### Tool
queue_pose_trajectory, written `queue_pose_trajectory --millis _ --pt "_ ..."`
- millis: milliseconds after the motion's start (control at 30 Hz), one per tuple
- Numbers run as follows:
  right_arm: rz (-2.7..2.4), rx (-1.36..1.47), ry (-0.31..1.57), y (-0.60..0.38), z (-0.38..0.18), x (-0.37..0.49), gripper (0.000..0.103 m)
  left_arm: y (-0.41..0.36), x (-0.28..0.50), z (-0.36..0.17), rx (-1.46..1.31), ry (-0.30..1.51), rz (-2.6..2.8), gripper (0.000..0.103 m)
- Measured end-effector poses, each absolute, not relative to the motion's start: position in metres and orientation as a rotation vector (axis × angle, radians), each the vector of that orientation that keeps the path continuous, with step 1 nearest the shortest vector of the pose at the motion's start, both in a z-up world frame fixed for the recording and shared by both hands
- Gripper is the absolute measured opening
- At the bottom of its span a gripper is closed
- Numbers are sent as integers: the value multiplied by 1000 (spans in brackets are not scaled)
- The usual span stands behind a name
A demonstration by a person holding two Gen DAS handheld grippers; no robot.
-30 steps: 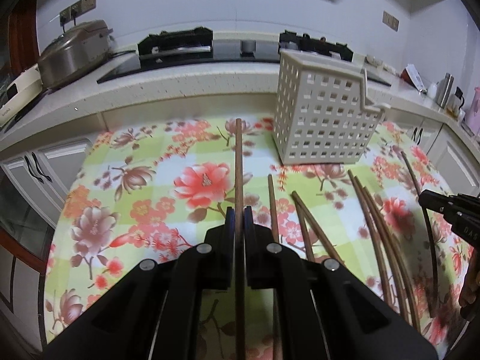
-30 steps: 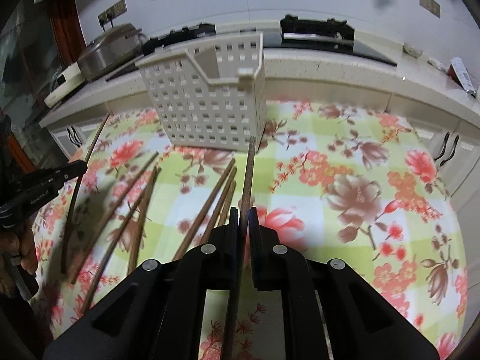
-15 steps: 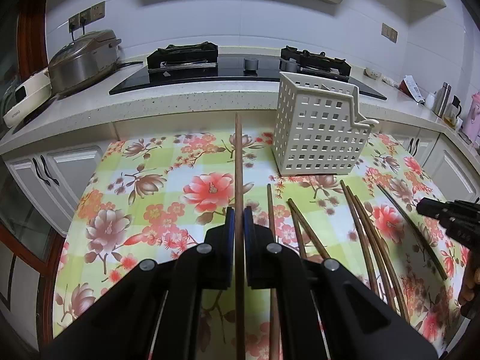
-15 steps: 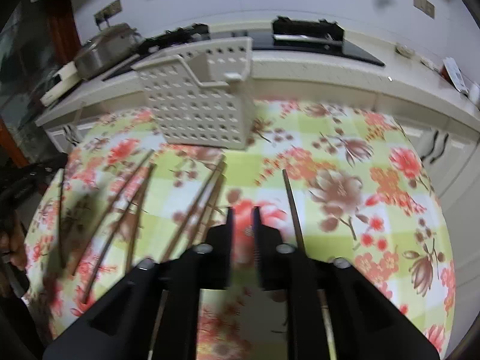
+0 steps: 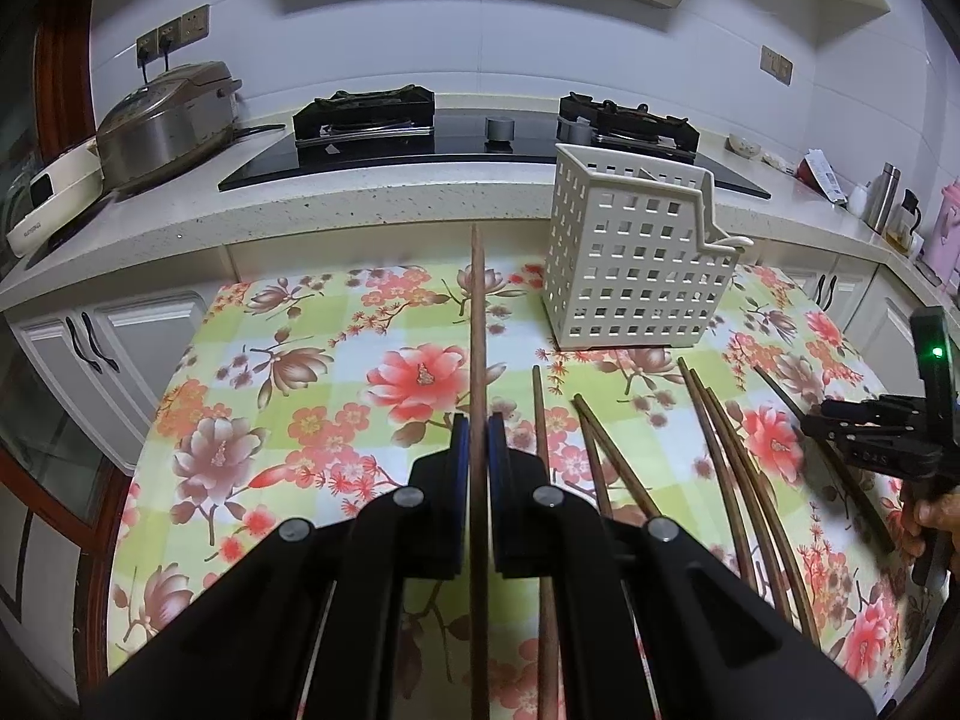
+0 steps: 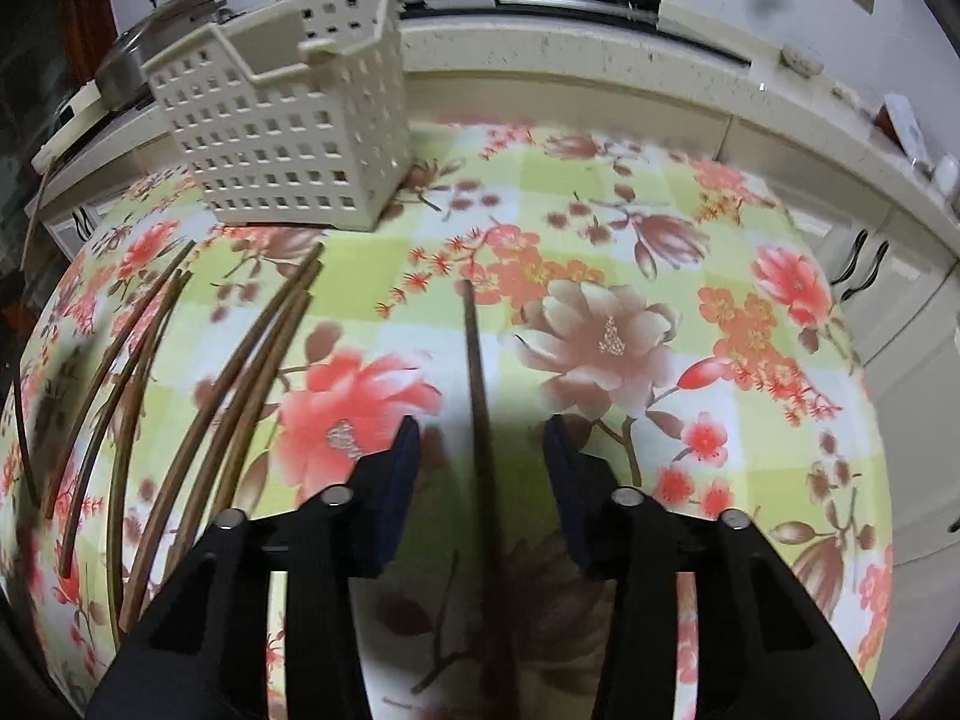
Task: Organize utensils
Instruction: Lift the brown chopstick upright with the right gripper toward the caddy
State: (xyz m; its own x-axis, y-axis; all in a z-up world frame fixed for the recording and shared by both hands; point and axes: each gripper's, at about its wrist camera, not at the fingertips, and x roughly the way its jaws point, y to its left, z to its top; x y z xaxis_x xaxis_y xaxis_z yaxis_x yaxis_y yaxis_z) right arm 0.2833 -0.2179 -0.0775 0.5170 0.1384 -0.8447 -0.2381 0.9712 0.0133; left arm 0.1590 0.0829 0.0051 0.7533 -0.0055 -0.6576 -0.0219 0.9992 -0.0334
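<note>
My right gripper (image 6: 480,450) has just been opening; its jaws stand apart over a brown chopstick (image 6: 477,372) lying between them on the floral tablecloth (image 6: 690,312), pads clear of it. More chopsticks (image 6: 240,396) lie left, near the white perforated basket (image 6: 288,138).

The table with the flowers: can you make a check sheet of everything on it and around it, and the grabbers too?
Surface: flowered tablecloth.
Job's things: white holder upright, looks empty; loose chopsticks lying on cloth.
Clutter: nothing seen.
Grippers: left gripper shut on one chopstick; right gripper open, jaws just opened, a chopstick lying between, untouched.
Cables: plugs in wall sockets.
Surroundings: stove, rice cooker, cabinets.
</note>
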Motion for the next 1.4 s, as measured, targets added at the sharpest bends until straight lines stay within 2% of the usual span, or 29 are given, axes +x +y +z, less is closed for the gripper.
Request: queue_pose_trajectory --millis 200,267,300,333,567,1067,1400 --pt "245 -139 1005 -214 -83 289 34 83 162 4 -41 721 11 6" --pt "255 -144 1004 -213 -83 291 25 82 162 3 -38 722 10 6" --pt "260 -148 1005 -211 -82 292 14 82 161 3 -38 722 9 6" --pt "267 -151 1004 -210 -82 292 8 82 161 3 -38 722 9 6" --pt "285 -126 976 -211 -72 290 7 83 161 6 -34 717 14 6" --pt "385 -66 785 -201 21 254 7 83 148 35 -56 645 -19 6" --pt "421 -54 728 -201 48 234 7 79 135 51 -63 606 -40 6"
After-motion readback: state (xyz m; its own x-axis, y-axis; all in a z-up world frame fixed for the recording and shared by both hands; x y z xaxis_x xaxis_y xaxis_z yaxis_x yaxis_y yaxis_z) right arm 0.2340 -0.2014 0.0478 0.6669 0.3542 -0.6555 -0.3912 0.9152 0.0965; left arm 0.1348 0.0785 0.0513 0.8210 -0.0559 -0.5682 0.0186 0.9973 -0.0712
